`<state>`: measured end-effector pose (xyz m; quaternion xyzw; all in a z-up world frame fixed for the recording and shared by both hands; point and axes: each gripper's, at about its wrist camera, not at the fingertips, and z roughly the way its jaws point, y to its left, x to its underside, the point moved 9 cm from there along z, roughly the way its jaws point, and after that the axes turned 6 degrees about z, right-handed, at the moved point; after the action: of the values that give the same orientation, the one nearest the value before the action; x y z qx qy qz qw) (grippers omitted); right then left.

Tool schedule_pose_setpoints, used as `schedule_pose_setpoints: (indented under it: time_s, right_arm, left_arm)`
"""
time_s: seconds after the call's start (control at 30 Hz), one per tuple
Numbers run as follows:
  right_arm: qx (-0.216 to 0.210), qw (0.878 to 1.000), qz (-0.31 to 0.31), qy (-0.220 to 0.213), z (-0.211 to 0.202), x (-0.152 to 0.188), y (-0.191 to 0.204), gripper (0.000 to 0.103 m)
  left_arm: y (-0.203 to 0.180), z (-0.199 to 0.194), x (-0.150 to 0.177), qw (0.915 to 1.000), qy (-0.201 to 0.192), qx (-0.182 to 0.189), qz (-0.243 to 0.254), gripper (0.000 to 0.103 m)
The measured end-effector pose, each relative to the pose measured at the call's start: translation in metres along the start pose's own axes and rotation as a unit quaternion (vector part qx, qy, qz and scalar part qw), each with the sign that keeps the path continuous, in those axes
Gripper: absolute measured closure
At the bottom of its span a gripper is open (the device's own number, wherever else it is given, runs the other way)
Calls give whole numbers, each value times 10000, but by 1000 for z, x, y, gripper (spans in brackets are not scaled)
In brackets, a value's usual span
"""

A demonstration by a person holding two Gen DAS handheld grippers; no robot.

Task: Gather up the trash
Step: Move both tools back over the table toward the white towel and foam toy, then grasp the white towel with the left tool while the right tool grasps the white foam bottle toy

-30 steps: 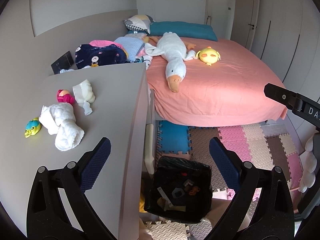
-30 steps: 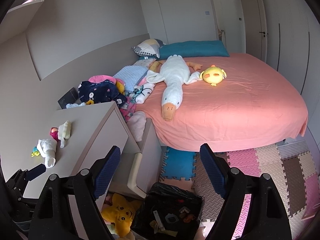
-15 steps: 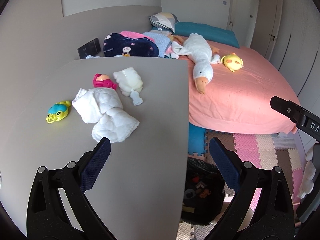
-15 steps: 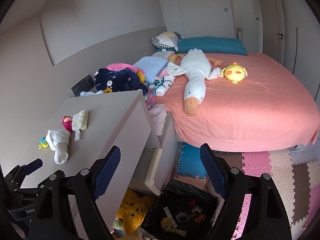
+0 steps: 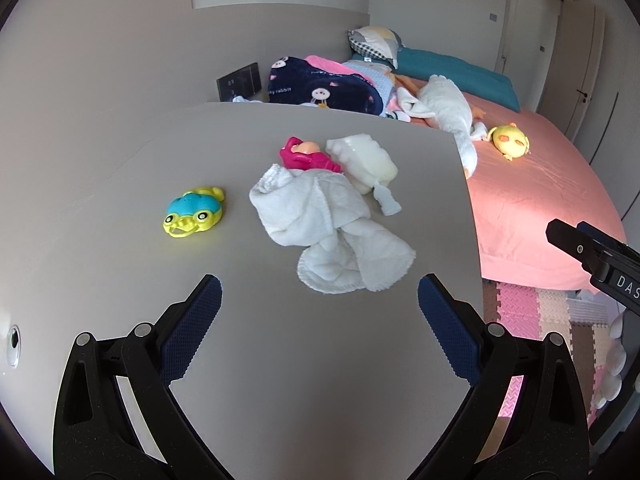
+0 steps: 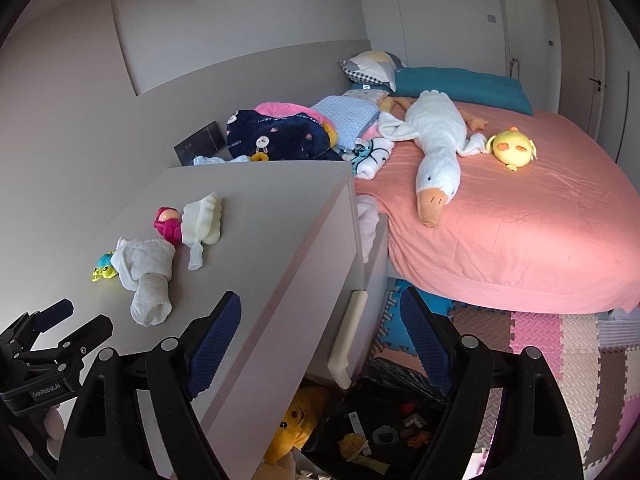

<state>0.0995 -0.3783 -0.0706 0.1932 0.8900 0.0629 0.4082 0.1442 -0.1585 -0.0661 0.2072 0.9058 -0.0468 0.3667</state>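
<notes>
Over the grey cabinet top (image 5: 120, 184), through my left wrist camera, my left gripper (image 5: 319, 316) hangs with its blue pads spread wide and nothing between them. Just ahead of the pads lies a crumpled white cloth (image 5: 328, 224). Touching its far edge are a pink toy (image 5: 306, 154) and a squashed white plastic bottle (image 5: 362, 156), whose grey cap end (image 5: 387, 200) points toward me. To the left of the cloth, apart from it, sits a blue-and-yellow frog toy (image 5: 194, 212). Beyond the cabinet edge I see the pink bed (image 5: 552, 184) with a long white goose plush (image 5: 448, 112) and a small yellow chick plush (image 5: 510, 142). A black part of my right gripper (image 5: 592, 256) pokes in from the right edge.

Through my right wrist camera, my right gripper (image 6: 320, 332) is also spread wide and empty, held over the cabinet's front edge. Below it on the foam floor mats (image 6: 560, 344) stands the black-lined trash bin (image 6: 384, 428), with scraps of paper and small bits inside. A yellow plush (image 6: 292, 424) leans just beside the bin, under the cabinet. On the cabinet top the same cloth (image 6: 146, 276), bottle (image 6: 202, 212), pink toy (image 6: 166, 220) and frog (image 6: 104, 266) lie well to the left of my pads. My left gripper (image 6: 72, 320) shows at the lower left, over the cabinet's near corner.
</notes>
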Motion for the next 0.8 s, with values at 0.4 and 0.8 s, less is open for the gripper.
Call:
schedule_pose_setpoints:
  time_s: [0.4,0.8]
  right_arm:
    - [-68,9997,-194,144,38,-10,28,21]
    - [-164,9992,-331,131,71,-32,45,21]
  left_arm:
    - [11,36,-16,9993,133,190,-307,8]
    - [19,75,-36,9978,289,305,-509,8]
